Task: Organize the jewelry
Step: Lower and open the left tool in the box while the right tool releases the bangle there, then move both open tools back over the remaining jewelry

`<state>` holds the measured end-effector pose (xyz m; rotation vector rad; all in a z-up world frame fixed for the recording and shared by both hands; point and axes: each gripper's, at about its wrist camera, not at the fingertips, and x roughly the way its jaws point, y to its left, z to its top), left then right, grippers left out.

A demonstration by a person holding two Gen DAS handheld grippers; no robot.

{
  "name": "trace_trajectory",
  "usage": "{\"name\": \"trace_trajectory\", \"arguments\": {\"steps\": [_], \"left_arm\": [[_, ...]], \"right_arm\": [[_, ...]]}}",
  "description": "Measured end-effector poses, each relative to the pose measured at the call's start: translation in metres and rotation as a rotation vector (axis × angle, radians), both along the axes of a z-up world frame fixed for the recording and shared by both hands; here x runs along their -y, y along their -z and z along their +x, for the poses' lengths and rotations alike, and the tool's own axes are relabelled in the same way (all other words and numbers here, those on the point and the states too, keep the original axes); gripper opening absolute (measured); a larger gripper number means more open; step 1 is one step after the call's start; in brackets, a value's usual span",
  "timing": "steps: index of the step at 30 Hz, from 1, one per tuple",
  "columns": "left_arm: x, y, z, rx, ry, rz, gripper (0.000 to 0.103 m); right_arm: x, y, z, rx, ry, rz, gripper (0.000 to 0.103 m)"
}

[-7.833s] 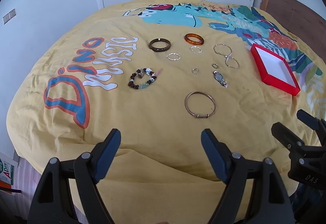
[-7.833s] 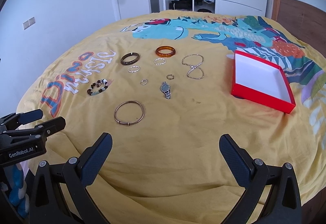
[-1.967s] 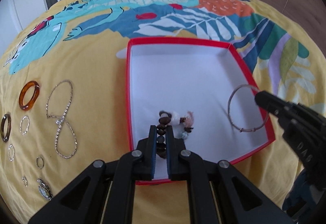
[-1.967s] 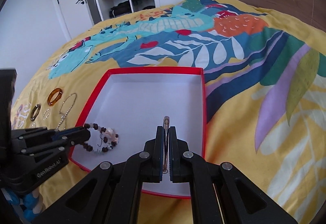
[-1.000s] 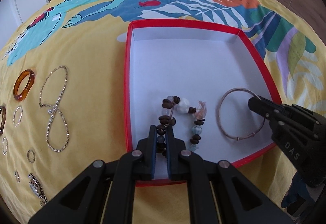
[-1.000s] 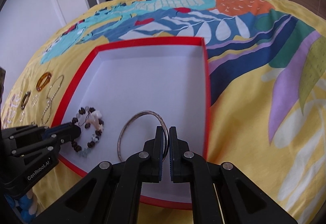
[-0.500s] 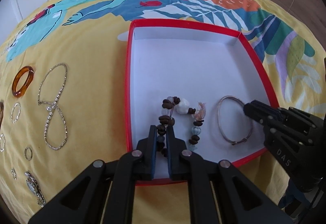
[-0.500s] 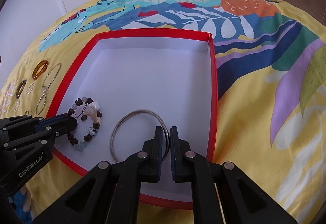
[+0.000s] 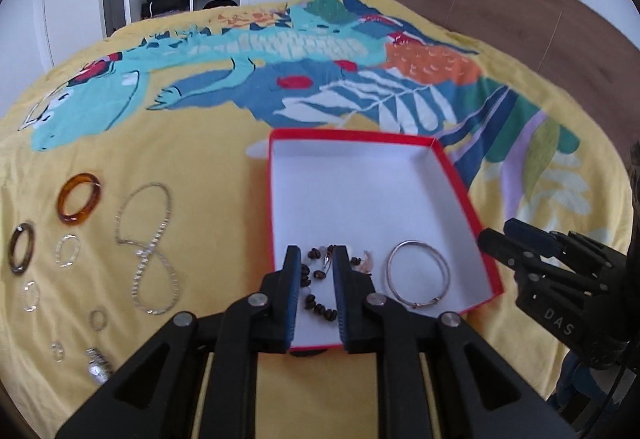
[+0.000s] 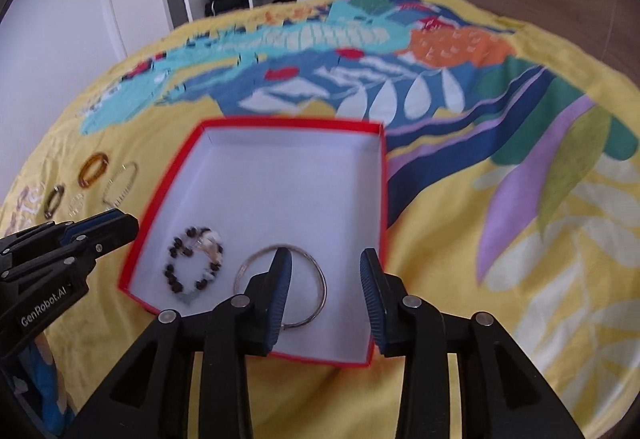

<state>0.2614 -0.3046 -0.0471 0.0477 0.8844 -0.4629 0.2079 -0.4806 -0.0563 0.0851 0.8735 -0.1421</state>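
While your left gripper (image 9: 316, 271) hangs over the near end of the red box (image 9: 460, 175), its jaws are opening with a narrow gap, and the beaded bracelet (image 10: 194, 265) lies loose on the white floor under them, so nothing is gripped. From your left wrist view the fingers cover both sides of that bracelet and you only get a strip of beads between them; the right wrist view shows the whole loop. Your right gripper (image 10: 325, 285) is opening wider, also let go, and its left finger hides part of the thin metal bangle (image 9: 418, 281), which lies flat in the box beside the beads. The rest is still out on the yellow bedspread (image 9: 208, 167), left of the box: an amber bangle (image 9: 79, 199), a dark bangle (image 9: 21, 248), a sparkly chain (image 9: 150, 251) in a figure eight, and some small rings (image 9: 67, 250). That silvery lump (image 9: 97, 366) near the bottom left is too small and stretched by the lens to call, maybe a watch. The right wrist picture is pretty blurry, so those loose pieces are just smudges there.
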Motion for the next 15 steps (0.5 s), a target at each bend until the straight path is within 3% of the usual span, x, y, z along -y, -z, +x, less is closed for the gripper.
{"name": "trace_trajectory", "arguments": {"steps": [8,15], "left_arm": [[-0.047,-0.049,-0.038,0.030,-0.019,-0.054,0.015],[-0.104,-0.085,-0.080,0.082,-0.071,-0.038,0.015]], "right_arm": [[-0.033,-0.052,-0.038,0.097,-0.015,0.028,0.040],[-0.078,-0.090,-0.073,0.166,-0.057,0.047,0.046]]}}
